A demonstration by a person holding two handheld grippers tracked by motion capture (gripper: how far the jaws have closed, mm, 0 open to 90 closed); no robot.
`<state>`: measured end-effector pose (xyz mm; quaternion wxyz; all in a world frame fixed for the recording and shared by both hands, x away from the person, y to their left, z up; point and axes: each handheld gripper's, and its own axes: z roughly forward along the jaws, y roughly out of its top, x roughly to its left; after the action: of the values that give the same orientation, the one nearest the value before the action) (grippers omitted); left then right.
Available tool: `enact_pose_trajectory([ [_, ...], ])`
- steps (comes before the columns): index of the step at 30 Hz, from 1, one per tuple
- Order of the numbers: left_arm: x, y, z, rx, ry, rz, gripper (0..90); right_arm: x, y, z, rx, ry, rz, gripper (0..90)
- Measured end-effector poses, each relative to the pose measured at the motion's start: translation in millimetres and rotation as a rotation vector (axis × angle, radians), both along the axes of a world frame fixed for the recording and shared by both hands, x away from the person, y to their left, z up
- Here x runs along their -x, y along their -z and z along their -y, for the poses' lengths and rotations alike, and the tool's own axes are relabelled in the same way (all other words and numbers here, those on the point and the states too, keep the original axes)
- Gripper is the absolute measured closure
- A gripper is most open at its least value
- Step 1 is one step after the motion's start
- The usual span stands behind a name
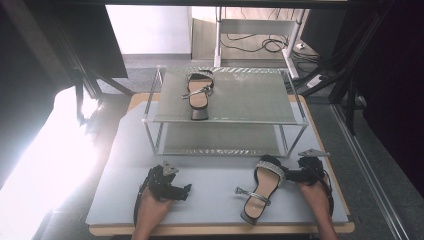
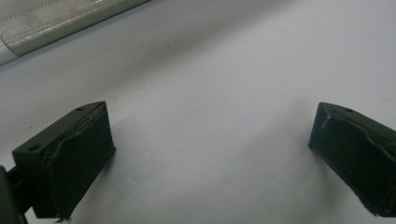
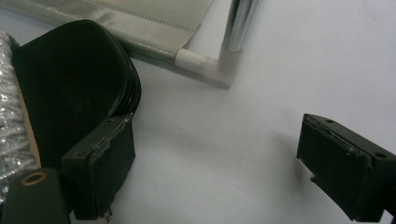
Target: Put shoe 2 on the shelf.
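A silver-strapped heeled sandal [image 1: 199, 95] lies on the top shelf of a two-tier metal shoe rack [image 1: 240, 95]. Its mate [image 1: 262, 187] lies on the grey mat [image 1: 210, 175] at front right, toe toward the rack. My right gripper [image 1: 292, 175] is open just right of that toe. In the right gripper view the black sole edge [image 3: 70, 84] sits just outside the left jaw, and nothing lies between the jaws [image 3: 212, 135]. My left gripper [image 1: 182, 191] rests open at front left; its jaws [image 2: 210, 126] frame bare mat.
The rack's chrome leg and white corner foot [image 3: 229, 60] stand close ahead of my right gripper. The lower shelf's edge [image 2: 56, 23] lies beyond my left gripper. Dark frame legs [image 1: 85, 85] flank the table, and cables [image 1: 265, 45] lie on the floor behind.
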<state>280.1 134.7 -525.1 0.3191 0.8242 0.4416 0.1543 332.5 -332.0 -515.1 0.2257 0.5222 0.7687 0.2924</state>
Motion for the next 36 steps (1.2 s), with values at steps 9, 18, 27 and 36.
enact_pose_trajectory([
  [9, -0.1, 0.0, -0.1, 0.0, 0.0, -0.001, 0.0, -3.4, 0.0, -22.7, 0.029, -0.019, 0.041, 16.0],
  [18, -0.1, 0.0, -0.1, 0.0, 0.001, -0.001, 0.0, -10.8, 1.2, -64.4, 0.012, -0.068, 0.051, 21.0],
  [27, 0.0, 0.0, -0.1, 0.0, 0.0, -0.001, 0.0, -17.3, 2.4, -93.5, -0.015, -0.091, 0.046, 21.4],
  [36, 0.1, 0.0, 0.0, -0.001, 0.0, 0.0, 0.0, -5.8, -11.5, -69.5, -0.091, -0.121, 0.041, 15.1],
])
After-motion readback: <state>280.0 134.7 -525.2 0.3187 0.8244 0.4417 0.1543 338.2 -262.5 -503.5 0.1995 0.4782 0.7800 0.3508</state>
